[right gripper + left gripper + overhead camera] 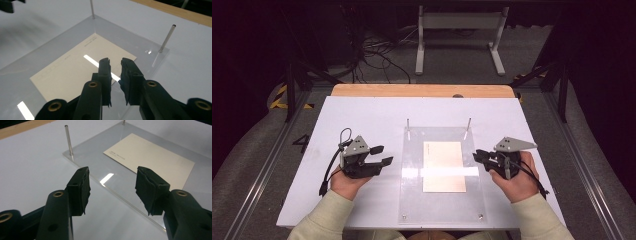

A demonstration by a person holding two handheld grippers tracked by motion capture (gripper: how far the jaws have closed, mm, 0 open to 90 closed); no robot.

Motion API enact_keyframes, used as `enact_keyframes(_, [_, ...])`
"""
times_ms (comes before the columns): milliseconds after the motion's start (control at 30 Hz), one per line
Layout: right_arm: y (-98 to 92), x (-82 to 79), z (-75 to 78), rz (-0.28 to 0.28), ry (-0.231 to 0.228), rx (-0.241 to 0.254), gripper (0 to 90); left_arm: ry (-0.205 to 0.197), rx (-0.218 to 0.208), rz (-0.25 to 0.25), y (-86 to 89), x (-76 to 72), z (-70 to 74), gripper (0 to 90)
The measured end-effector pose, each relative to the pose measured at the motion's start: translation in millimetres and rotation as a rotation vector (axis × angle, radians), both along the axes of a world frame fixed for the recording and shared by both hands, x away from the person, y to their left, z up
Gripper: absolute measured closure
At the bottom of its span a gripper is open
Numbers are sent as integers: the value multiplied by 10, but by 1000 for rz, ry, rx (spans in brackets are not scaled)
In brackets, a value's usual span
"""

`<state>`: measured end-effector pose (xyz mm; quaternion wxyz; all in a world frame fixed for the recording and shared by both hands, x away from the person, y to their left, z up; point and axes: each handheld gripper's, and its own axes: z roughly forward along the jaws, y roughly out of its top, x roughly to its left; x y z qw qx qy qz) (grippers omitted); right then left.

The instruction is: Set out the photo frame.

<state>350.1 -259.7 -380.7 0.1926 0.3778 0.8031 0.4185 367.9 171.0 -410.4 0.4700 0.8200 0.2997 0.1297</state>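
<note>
1. The left tongs point(380, 155) sit at centre left of the high view, jaws released with a wide gap and nothing between them; in the left gripper view point(112, 190) they frame the near edge of the clear acrylic plate point(130, 192)
2. The right tongs point(480, 156) sit at centre right of the high view, jaws drawn close with a narrow slit left between them, grasping nothing; in the right gripper view point(115, 72) they hang over the plate point(50, 55), by a corner of the card point(75, 67)
3. The cream card point(442, 166) lies flat on the acrylic plate point(412, 200) in the middle of the high view, between the two tongs and touched by neither
4. Two thin metal posts point(408, 126) stand upright at the plate's far corners, toward the upper middle of the frame
5. The plate rests on the white bench point(362, 115), whose wooden strip point(422, 90) runs along the far edge
</note>
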Motion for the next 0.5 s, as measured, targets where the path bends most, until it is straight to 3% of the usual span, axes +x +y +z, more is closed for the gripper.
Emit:
enact_keyframes(167, [10, 357, 15, -34, -24, -42, 769, 5, -11, 19, 99, -126, -14, 438])
enact_keyframes(200, [10, 357, 15, -34, -24, -42, 769, 5, -11, 19, 99, -126, -14, 436])
enact_keyframes(233, [15, 493, 20, -38, -20, -33, 787, 3, -9, 20, 113, -151, -15, 435])
enact_keyframes(500, [36, 824, -5, -61, -27, -31, 759, 8, -4, 33, 173, -286, -50, 425])
